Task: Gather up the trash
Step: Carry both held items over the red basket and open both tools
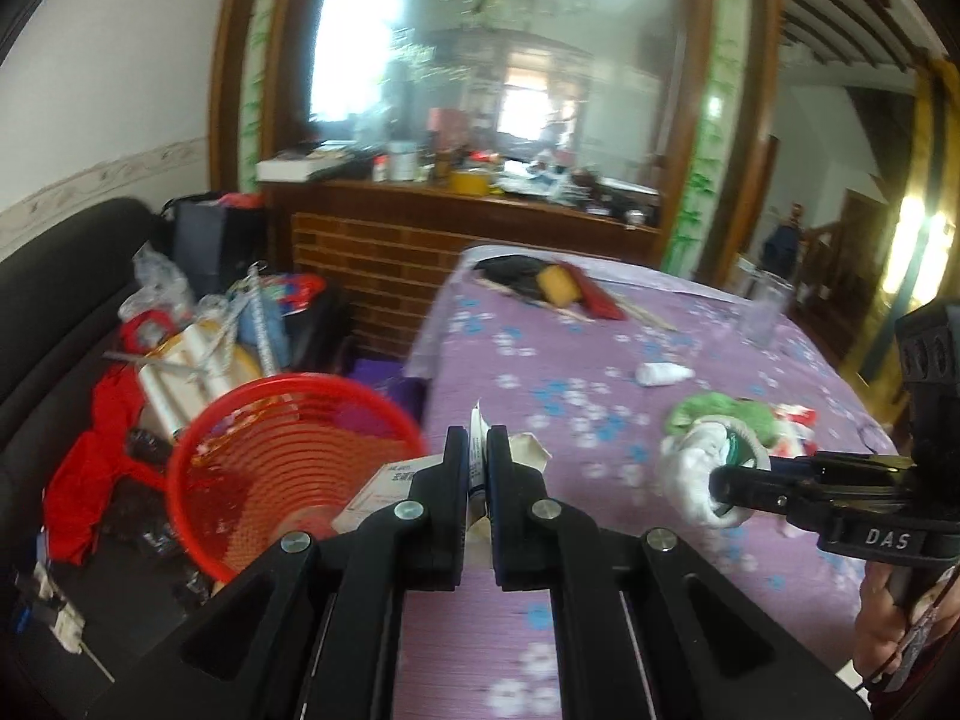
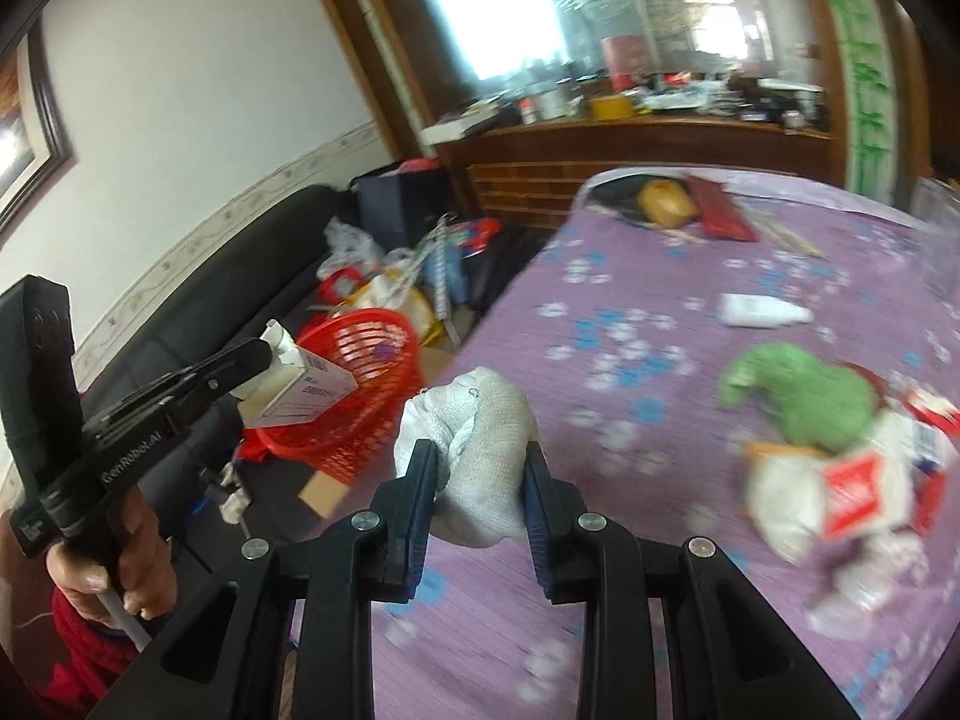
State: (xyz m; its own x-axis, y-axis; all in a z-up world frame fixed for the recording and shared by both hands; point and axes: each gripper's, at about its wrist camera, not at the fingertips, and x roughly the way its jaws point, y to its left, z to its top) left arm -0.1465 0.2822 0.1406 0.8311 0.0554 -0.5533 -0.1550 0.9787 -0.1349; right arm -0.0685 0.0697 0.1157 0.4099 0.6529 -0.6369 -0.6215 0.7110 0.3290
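Left gripper (image 1: pixel 477 468) fingers were pinched shut on a light, crushable carton (image 2: pixel 306 387) flap; right gripper (image 2: pixel 480 468) fingers, part open, squeezed a soft rag wad (image 2: pixel 480 420) mid-body; red basket (image 1: pixel 288 462) lay left of both.

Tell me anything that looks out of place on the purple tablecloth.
A heap of litter, a green cloth and red-and-white wrappers, sits on the tablecloth, with a small white bottle tipped on its side beyond it. The red basket stands off the table.
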